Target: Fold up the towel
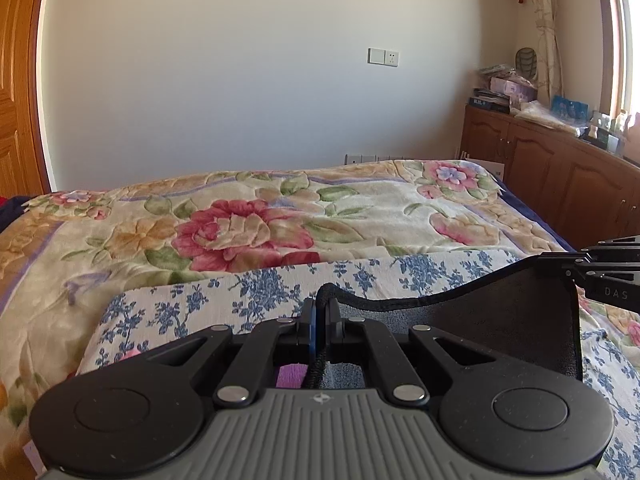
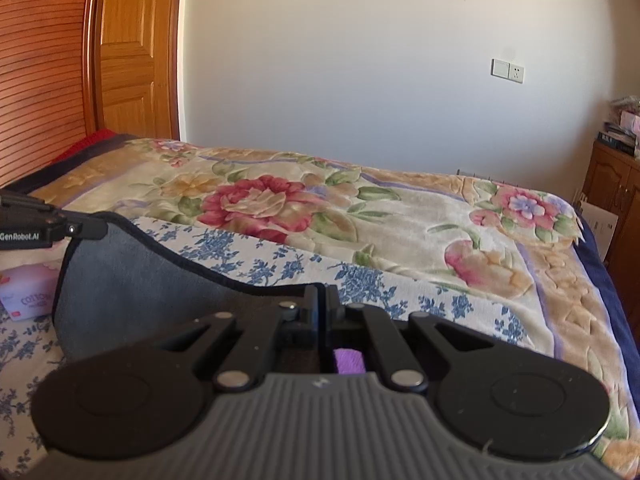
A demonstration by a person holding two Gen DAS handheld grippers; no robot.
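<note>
Your left gripper (image 1: 320, 312) pinches the dark towel's (image 1: 480, 320) top edge; your right gripper (image 2: 323, 300) pinches the same edge, so the towel hangs between them over the blue-flowered sheet (image 1: 248, 292). A tissue box (image 2: 26, 292) sits left, a cabinet (image 1: 560, 176) right.

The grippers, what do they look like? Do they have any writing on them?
Both the left gripper and the right gripper are black, with two round discs, silver rivets and a ribbed grey body. White writing shows on their sides: "GenRobot.AI" on the left one, "DAS" on the right.
</note>
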